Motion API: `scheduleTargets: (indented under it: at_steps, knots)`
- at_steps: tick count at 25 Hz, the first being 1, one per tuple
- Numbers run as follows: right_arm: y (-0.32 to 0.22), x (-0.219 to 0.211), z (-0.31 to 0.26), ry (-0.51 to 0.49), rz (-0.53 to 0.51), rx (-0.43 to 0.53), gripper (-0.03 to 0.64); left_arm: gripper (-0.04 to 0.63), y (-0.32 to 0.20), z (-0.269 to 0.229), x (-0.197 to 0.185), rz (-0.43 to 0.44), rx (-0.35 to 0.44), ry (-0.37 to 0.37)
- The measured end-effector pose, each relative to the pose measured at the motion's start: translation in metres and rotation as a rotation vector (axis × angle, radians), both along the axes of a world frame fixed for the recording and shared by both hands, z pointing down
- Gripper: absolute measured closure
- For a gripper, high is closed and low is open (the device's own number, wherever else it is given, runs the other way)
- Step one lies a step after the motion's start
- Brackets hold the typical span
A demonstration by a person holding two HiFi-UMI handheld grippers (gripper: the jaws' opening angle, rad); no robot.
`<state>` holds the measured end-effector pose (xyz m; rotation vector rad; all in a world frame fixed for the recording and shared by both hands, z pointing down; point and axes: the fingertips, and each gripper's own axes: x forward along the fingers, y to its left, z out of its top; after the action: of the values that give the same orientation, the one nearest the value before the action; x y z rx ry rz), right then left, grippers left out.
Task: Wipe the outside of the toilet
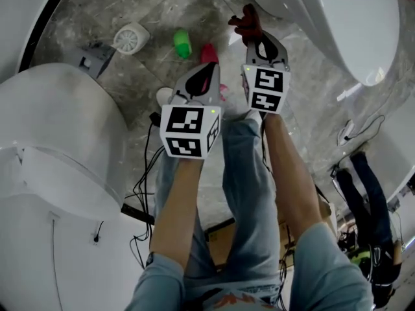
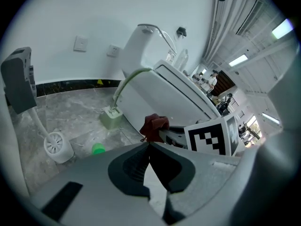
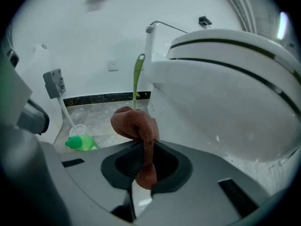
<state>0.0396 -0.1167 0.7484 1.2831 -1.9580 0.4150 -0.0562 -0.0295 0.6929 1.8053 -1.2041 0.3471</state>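
The white toilet [image 1: 343,18] fills the upper right of the head view; in the right gripper view its bowl and closed lid [image 3: 225,88] loom close on the right. My right gripper [image 1: 254,36] is shut on a dark red cloth [image 1: 246,21], which bunches above the jaws and hangs down between them [image 3: 137,126]. The cloth sits just short of the toilet's side, and I cannot tell if it touches. My left gripper [image 1: 205,73] hovers to the left of the right one, its tips closed together [image 2: 149,144] with nothing held. From there I see the cloth [image 2: 154,125] against the toilet [image 2: 155,93].
A second white toilet [image 1: 58,128] stands at the left. On the grey marble floor lie a green bottle [image 1: 182,43], a pink-red object [image 1: 209,52] and a white brush holder [image 1: 131,37]. Black cables [image 1: 146,193] trail by the person's legs. A pale green box [image 2: 111,117] sits by the toilet base.
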Motion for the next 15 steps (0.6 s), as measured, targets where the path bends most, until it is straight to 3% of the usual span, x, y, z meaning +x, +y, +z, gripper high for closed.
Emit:
scheduleTargets:
  at_steps: [5,15]
  knots:
    - [-0.028,-0.012,0.014,0.012,0.036,0.032,0.58,0.601,-0.009,0.008,-0.013,0.029,0.008,0.023]
    - [-0.085,-0.013,0.037,0.054,0.118,0.109,0.58,0.601,-0.046,0.029,-0.044,0.061,0.036,0.001]
